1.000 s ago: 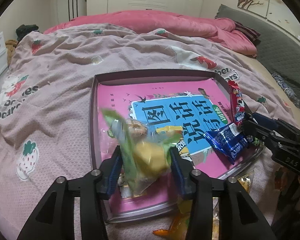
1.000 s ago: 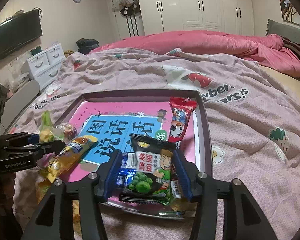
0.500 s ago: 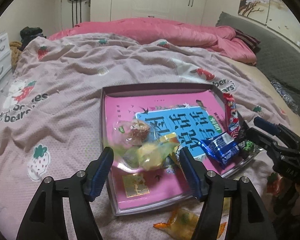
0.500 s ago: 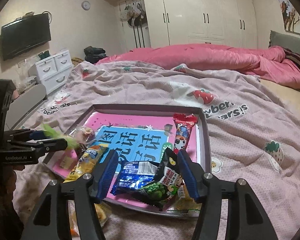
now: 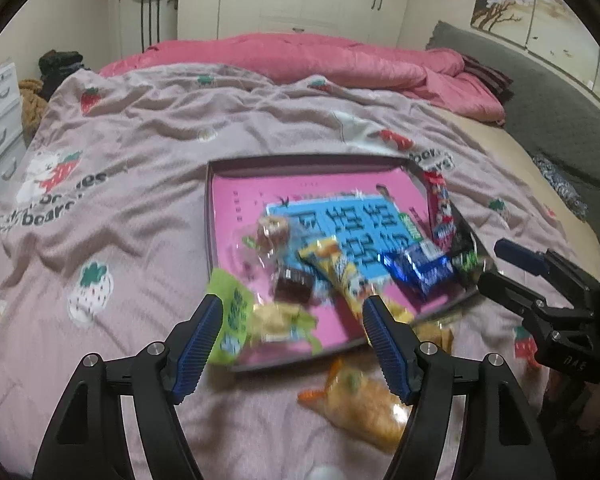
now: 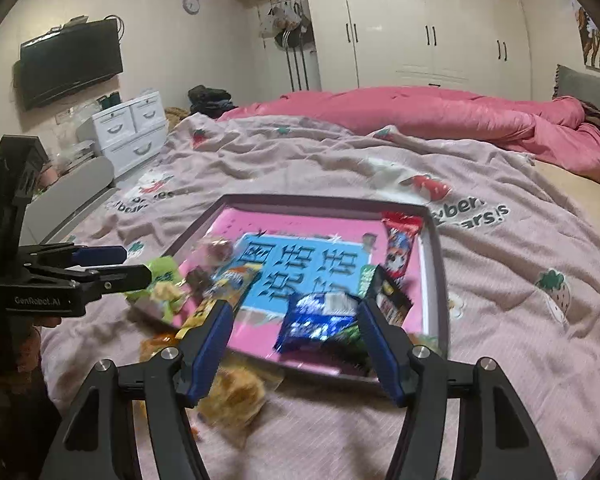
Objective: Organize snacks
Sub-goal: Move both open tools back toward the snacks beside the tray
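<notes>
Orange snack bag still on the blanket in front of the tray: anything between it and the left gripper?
Nothing visible. The orange snack bag lies on the blanket just outside the tray's near rim, close below the left gripper. Its jaws have just been opening, nothing held. The green packet sits off to the side.

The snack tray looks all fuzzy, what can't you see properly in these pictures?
- Left wrist view: the green packet at the tray's near corner is motion-blurred; its print is unreadable.
- Right wrist view: the black packet is partly hidden behind the blue packet and a finger.
- Both views: the orange bag on the bedspread is blurred, contents unclear.
- The tray's near edge is partly covered by snacks.
</notes>
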Motion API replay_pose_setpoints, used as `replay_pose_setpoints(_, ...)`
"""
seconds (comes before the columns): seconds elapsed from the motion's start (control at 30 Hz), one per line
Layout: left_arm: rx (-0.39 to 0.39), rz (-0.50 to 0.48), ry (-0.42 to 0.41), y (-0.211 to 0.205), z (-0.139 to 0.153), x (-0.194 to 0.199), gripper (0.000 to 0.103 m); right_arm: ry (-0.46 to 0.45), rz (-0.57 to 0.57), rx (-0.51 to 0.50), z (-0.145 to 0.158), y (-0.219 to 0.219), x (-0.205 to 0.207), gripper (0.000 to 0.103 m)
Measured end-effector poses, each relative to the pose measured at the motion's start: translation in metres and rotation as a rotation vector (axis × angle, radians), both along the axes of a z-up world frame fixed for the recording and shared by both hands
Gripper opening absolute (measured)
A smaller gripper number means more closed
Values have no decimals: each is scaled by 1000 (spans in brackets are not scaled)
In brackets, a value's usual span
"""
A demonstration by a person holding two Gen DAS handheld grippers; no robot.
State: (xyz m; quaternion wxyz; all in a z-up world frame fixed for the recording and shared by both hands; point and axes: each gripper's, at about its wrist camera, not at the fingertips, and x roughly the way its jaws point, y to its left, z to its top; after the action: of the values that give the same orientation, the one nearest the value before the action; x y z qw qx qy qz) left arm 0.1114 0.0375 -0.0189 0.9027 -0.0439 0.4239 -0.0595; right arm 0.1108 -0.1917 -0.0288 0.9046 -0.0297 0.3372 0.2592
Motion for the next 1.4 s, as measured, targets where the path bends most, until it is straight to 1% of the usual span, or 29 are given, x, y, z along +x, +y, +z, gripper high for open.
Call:
replay_pose_setpoints(0.1,-6,-3,39,0,-6,-7,75,16,8,0,0,2,-7,64)
replay_pose_setpoints(0.23,-44,-6,106,0,-17,-21,75,41,6,-6,-3,3,-12,64)
replay_pose_setpoints(0.37,-82,-14,167,-1,-28,-31,75,89,1,13,-7,1,-16,64)
replay_pose_setpoints(0.63,-125,-25,208,-15,-35,-36,75,167,13,7,-17,2,-23,64)
replay_pose_setpoints(0.73,-145,-15,229,-18,-40,-34,75,185,28,-14,-23,7,-25,64)
replay_pose_setpoints(0.87,-187,17,267,-14,-50,-31,75,206,36,-38,-31,13,-23,64)
replay_pose_setpoints(1.07,-281,67,308,-1,-63,-23,75,281,43,9,-48,18,-13,64)
replay_pose_setpoints(1.17,-319,83,320,0,-68,-17,75,287,52,21,-53,23,-8,64)
replay_pose_setpoints(1.23,-331,88,326,0,-70,-15,75,286,63,16,-57,28,-5,64)
replay_pose_setpoints(1.4,-336,87,329,-5,-74,-9,78,273,100,-41,-67,43,-4,63)
